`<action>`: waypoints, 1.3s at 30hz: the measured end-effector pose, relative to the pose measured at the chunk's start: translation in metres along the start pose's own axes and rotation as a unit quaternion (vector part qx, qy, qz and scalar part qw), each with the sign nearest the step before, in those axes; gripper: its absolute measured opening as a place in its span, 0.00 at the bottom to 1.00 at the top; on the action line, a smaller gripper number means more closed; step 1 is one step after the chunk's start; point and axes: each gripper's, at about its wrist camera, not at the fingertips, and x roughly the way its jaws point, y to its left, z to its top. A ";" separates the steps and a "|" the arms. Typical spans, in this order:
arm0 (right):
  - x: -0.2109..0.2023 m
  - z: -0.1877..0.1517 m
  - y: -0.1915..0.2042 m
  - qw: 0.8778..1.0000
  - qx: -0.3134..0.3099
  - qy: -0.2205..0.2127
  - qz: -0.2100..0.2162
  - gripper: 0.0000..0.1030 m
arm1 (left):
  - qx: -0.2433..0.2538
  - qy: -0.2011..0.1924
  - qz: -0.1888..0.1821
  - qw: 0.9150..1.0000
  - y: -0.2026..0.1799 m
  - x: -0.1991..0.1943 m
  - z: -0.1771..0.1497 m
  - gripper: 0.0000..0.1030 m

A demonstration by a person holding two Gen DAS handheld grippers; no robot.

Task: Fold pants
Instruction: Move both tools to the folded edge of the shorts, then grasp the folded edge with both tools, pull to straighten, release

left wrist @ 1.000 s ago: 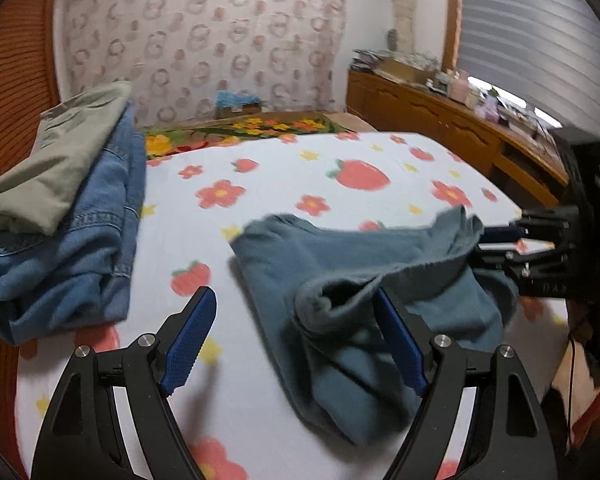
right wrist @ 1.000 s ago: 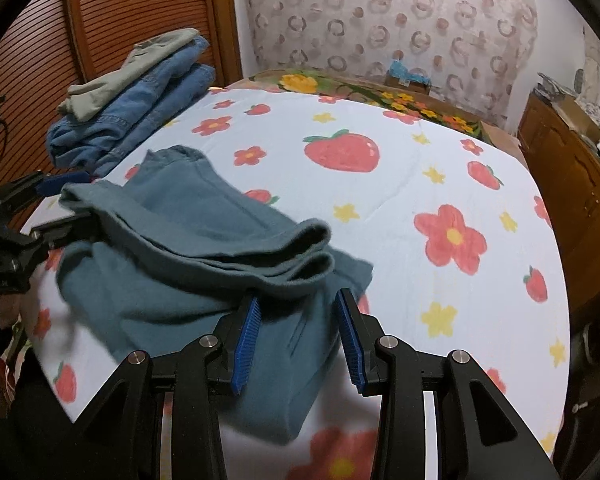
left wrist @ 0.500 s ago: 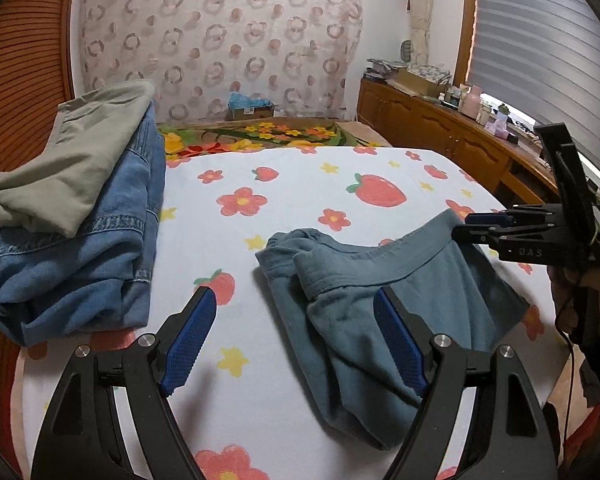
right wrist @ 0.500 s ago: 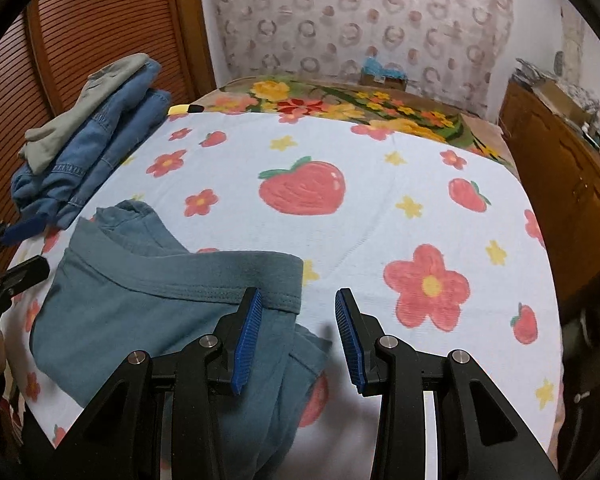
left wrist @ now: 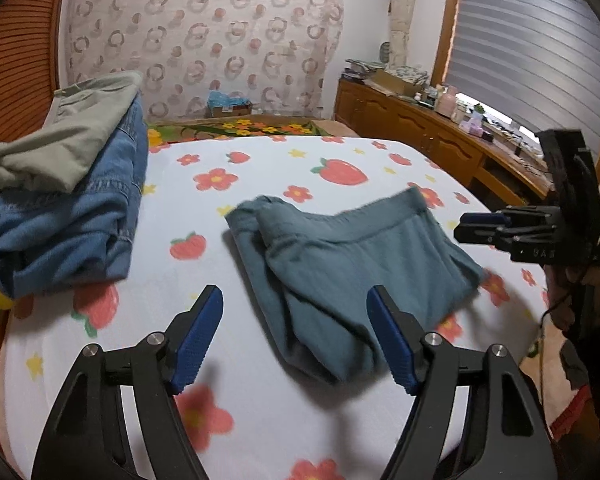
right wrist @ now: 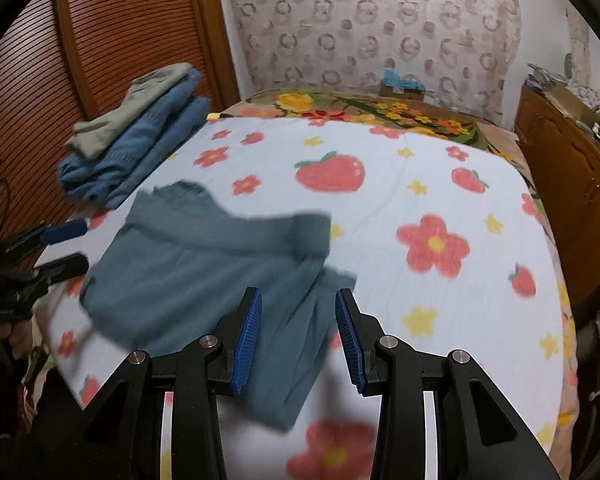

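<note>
Teal pants (left wrist: 352, 268) folded, flat on strawberry-print sheet (left wrist: 260, 160), near front edge. Left gripper (left wrist: 296, 336) jaws closing, nothing between pads. Right gripper (right wrist: 299, 334) jaws part-open, empty, above pants. Jeans stack (left wrist: 60, 216) at left. No legible writing; marking on gripper body blurred

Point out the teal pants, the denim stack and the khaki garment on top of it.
teal pants (left wrist: 352, 264): left wrist view, middle of the top folded layer.
denim stack (left wrist: 60, 236): left wrist view, front of the folded jeans.
khaki garment (right wrist: 140, 112): right wrist view, its middle, atop the stack.
</note>
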 end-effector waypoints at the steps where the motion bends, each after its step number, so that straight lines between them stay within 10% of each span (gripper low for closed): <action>1: -0.003 -0.006 0.000 1.000 0.000 0.000 0.002 0.38 | 0.000 0.002 -0.006 1.000 -0.001 -0.001 -0.003 0.61; 7: -0.013 -0.027 0.000 1.000 0.010 -0.001 0.011 0.38 | 0.018 0.008 -0.032 0.999 -0.016 -0.007 -0.016 0.46; 25: -0.006 -0.044 0.008 0.999 0.023 0.004 0.031 0.38 | 0.028 0.050 -0.033 0.998 -0.020 0.019 -0.030 0.44; 30: -0.006 -0.045 0.006 0.999 0.022 0.001 0.039 0.10 | 0.013 0.035 -0.038 0.999 -0.016 0.014 -0.029 0.17; 39: -0.026 -0.052 -0.004 0.999 0.031 -0.024 0.031 0.05 | 0.001 -0.003 -0.036 0.999 -0.010 -0.012 -0.024 0.09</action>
